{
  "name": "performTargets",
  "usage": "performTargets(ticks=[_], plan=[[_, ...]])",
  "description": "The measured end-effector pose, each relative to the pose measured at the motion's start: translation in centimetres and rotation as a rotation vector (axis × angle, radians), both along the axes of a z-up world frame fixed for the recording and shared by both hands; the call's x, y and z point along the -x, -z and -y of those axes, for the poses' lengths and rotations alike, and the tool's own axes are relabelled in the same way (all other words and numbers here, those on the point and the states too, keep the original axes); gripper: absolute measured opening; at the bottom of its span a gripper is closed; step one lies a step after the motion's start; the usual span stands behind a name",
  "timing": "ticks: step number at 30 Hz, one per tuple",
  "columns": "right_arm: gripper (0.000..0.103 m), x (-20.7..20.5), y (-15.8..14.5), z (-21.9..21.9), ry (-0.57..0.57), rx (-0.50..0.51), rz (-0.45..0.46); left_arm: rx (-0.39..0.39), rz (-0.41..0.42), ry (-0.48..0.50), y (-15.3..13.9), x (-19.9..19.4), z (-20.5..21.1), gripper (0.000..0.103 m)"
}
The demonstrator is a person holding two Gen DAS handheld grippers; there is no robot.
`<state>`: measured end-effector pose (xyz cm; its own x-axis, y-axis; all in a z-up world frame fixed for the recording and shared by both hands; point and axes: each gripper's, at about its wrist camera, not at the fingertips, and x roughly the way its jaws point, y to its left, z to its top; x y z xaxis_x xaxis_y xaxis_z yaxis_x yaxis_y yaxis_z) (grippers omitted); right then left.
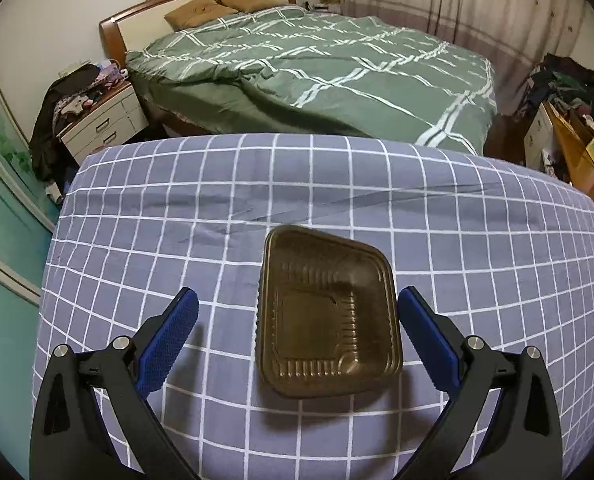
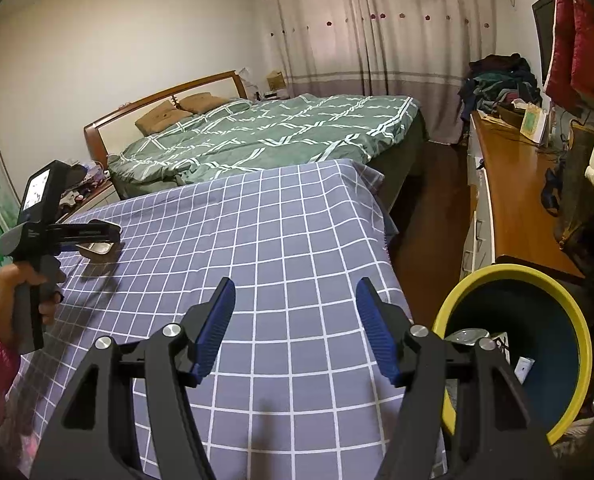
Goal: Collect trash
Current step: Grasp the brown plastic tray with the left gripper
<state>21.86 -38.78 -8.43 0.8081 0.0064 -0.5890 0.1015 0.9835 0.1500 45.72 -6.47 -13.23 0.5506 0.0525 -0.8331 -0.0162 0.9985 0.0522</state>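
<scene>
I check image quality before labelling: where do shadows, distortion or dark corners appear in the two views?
Left wrist view: the plastic tray and left gripper throw soft shadows on the checked cloth; grid lines bow, corners are black. Right wrist view: same bending, dark corners; the bin interior is dim; right gripper sharp.

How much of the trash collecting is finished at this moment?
Done: some trash already lies in the yellow-rimmed bin. In hand: nothing yet; the open left gripper straddles the brown plastic tray on the checked cloth. Left: grasp and bin it. The right gripper is open, empty.
</scene>
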Motion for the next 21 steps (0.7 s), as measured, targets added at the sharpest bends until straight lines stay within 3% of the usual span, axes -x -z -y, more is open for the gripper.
performTargets(ticks=[13,14,16,18,21], plan=[[0.06,0.1,0.0,0.1,-0.006,-0.012,-0.005,-0.05,-0.038,0.023,0.8,-0.9,0.5,0.098],[0.06,0.1,0.1,0.1,-0.007,-0.012,-0.007,-0.052,-0.042,0.025,0.9,-0.9,0.5,0.096],[0.06,0.1,0.1,0.1,-0.01,-0.013,-0.008,-0.039,-0.055,0.03,1.1,-1.1,0.6,0.078],[0.06,0.1,0.1,0.0,-0.009,-0.015,-0.006,-0.02,-0.057,0.035,1.0,-1.0,0.5,0.069],[0.06,0.1,0.0,0.2,-0.004,-0.018,-0.001,-0.027,-0.032,0.061,0.1,0.0,1.2,0.069]])
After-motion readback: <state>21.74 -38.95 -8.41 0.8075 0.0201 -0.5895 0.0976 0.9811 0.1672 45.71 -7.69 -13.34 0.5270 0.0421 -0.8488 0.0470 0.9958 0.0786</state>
